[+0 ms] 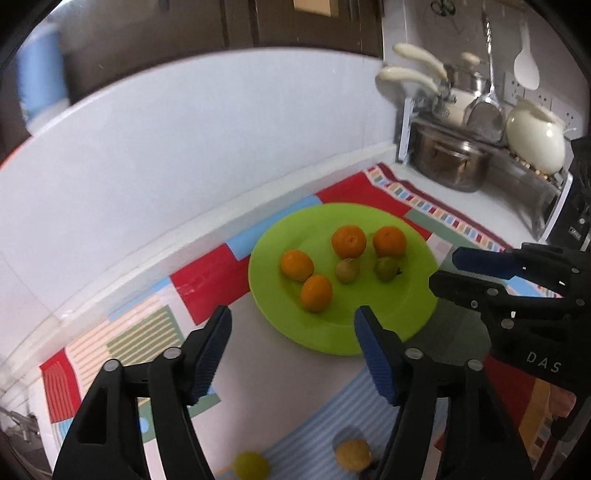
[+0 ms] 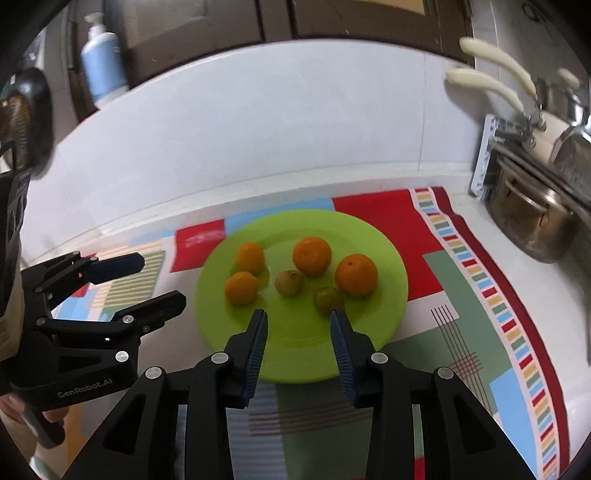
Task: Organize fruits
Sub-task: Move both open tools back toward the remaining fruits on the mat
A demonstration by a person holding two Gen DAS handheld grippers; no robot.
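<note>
Four oranges (image 2: 312,256) and two small greenish fruits (image 2: 289,282) sit on the green plate (image 2: 295,354); two yellowish fruits (image 1: 352,454) lie on the patterned cloth (image 2: 480,295) nearer the camera. Left gripper (image 1: 293,317) and right gripper (image 2: 299,319) both gape, empty, above the plate's near rim.

White wall (image 2: 258,122), dark cabinets (image 2: 221,29)
</note>
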